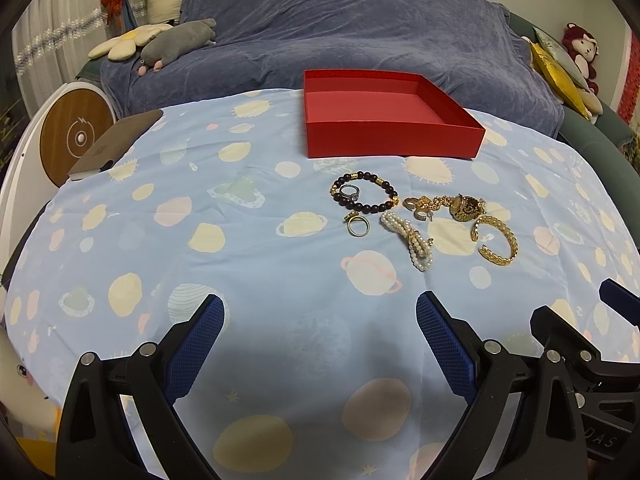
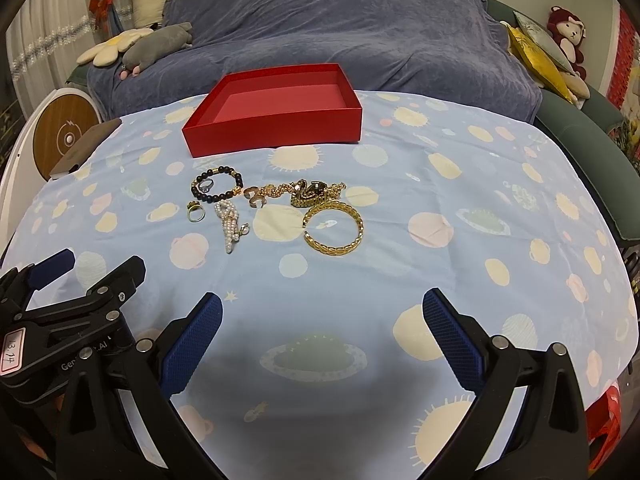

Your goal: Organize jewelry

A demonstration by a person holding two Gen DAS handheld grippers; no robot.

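Hovering low over the near edge of the counter (image 1: pixel 120 208), the left gripper (image 1: pixel 320 312) stood wide open with nothing between its blue pads (image 1: pixel 200 344), and the right gripper (image 2: pixel 322 308) matched it, equally spread and empty. Ahead of both, on the planet-print cloth (image 2: pixel 460 184), the jewelry lay loose in a small cluster, well short of the empty red box (image 2: pixel 276 108) at the far side. All pieces were judged light. The gold cuff bangle (image 2: pixel 334 228) appeared rigid and smooth, likely to slip; a grip across its band near the open ends would suit it. The dark bead bracelet (image 2: pixel 218 188) looked flexible and would sag, so pinching one bead section would be preferable. A silver ring (image 2: pixel 205 186) lay inside its loop, and a gold ring (image 2: pixel 196 212) lay just beside it; both were small, hard and lying flat, calling for a low pinch across the band against the soft cloth. The pearl piece (image 2: pixel 230 224) seemed delicate and should be taken at its knotted middle. The gold chain tangle (image 2: pixel 308 192) would drape and might drag neighbouring small rings (image 2: pixel 254 197).
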